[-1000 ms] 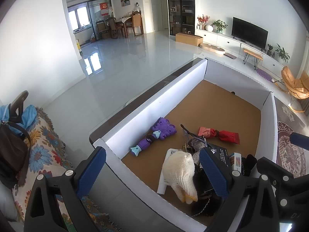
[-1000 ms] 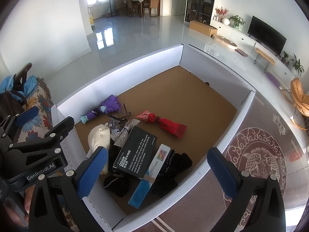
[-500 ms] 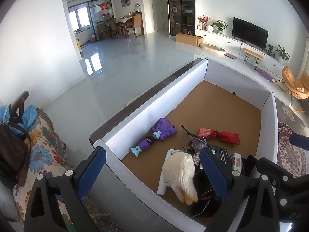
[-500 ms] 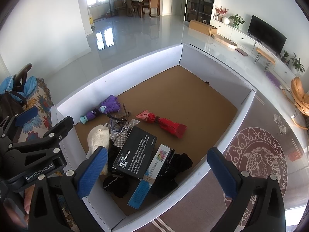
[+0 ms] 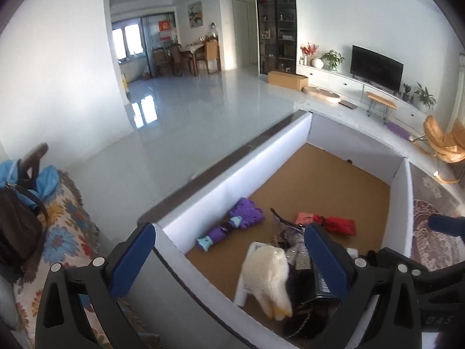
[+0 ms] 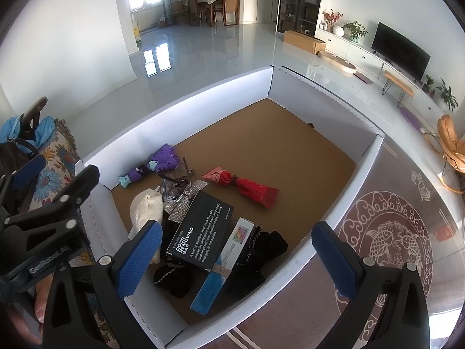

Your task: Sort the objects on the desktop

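Note:
A white-walled box (image 6: 203,99) with a brown floor holds the objects. Inside lie a purple toy (image 6: 157,164) (image 5: 232,226), a red folded pouch (image 6: 247,186) (image 5: 328,222), a cream knitted piece (image 6: 145,208) (image 5: 270,273), a black box printed "ODOR REMOVING BAR" (image 6: 200,229), a long blue-and-white carton (image 6: 223,264), a sparkly strap (image 6: 183,200) and black fabric items (image 6: 255,250). My left gripper (image 5: 229,261) hovers open above the box's near-left corner. My right gripper (image 6: 235,258) hangs open over the near wall, above the pile. Neither holds anything.
A floral-covered sofa (image 5: 61,232) with a dark bag (image 5: 17,226) stands left of the box. A patterned brown tabletop (image 6: 386,232) shows to the right. The far half of the box floor (image 6: 276,133) is bare. A hand (image 6: 40,308) holds the left gripper.

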`<state>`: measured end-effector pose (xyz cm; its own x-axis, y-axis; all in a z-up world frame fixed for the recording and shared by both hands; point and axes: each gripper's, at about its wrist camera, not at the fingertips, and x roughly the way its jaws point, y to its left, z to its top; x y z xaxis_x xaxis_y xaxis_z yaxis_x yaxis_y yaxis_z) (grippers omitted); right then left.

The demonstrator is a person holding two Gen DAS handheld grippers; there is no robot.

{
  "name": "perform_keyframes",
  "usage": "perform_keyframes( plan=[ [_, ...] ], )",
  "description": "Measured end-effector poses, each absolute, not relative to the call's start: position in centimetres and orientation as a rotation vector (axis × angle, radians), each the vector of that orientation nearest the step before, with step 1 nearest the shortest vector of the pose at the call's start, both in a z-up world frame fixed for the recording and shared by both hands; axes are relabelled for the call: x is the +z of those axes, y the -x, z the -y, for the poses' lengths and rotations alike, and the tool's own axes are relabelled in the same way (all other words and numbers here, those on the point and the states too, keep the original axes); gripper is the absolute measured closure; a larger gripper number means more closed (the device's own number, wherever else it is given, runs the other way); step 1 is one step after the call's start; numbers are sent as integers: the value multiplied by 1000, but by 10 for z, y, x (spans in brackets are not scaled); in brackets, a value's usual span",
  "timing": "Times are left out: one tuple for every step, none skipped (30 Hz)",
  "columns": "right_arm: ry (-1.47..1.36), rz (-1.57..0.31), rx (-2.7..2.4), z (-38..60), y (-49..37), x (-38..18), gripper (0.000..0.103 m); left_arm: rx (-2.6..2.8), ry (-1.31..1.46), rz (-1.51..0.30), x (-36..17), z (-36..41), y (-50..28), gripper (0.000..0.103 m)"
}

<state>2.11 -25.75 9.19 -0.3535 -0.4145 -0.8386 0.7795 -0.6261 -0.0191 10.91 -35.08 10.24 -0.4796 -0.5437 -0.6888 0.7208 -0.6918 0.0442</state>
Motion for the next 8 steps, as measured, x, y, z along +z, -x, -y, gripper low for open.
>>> perform_keyframes(
  plan=[
    [-1092, -546, -2032, 257, -20, 92, 0, -2187, -909, -332, 102, 352, -108, 0],
    [-1092, -543, -2033, 257, -20, 92, 0, -2185, -917, -327, 101, 352, -106, 0],
    [-1093, -541, -2033, 257, -19, 92, 0, -2181, -922, -315, 101, 351, -104, 0],
    [-1094, -539, -2032, 257, -19, 92, 0, -2179, -930, -307, 100, 351, -104, 0],
    [-1094, -537, -2031, 256, -19, 92, 0, -2180, -940, -304, 99, 351, -102, 0],
    [-1093, -537, -2032, 256, -18, 92, 0, -2183, -961, -313, 98, 351, -101, 0],
    [-1094, -537, -2031, 256, -18, 92, 0, -2183, -975, -322, 97, 352, -100, 0],
    [-1094, -536, -2031, 256, -18, 92, 0, -2179, -988, -331, 96, 354, -99, 0]
  ],
)
